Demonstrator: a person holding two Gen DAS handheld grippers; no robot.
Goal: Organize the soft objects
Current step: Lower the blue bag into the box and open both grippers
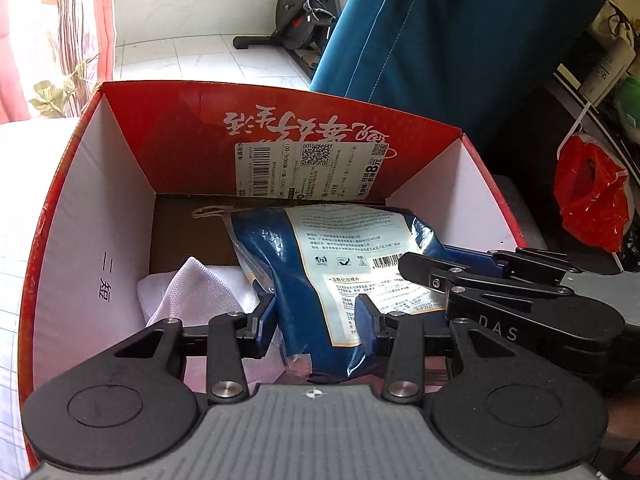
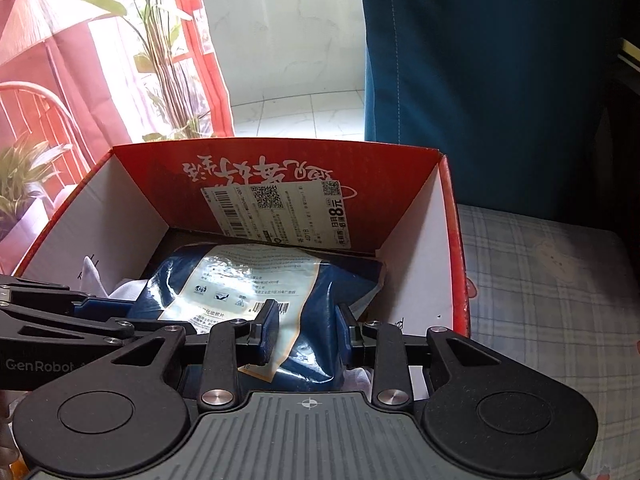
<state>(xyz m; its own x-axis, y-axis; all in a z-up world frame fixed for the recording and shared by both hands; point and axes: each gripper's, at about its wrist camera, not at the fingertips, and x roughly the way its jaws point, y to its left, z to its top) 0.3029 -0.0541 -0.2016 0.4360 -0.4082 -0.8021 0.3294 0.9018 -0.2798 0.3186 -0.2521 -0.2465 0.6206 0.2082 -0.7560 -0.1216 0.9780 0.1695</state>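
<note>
A blue soft package with a cream label [image 1: 320, 280] lies inside a red cardboard box [image 1: 132, 120]. My left gripper [image 1: 318, 324] is closed on the package's near end, a pad on each side. A white cloth [image 1: 188, 292] lies in the box left of the package. In the right wrist view the same package [image 2: 260, 280] lies in the box [image 2: 456, 240], and my right gripper [image 2: 306, 330] is closed on its near end. The right gripper's body also shows in the left wrist view [image 1: 500, 292].
The box rests on a bed with a checked sheet [image 2: 552, 300]. A blue upholstered panel [image 1: 440, 40] stands behind the box. A red plastic bag [image 1: 592, 192] hangs at right. An exercise machine [image 1: 304, 4] stands on the tiled floor, and plants [image 2: 160, 40] by the red curtains.
</note>
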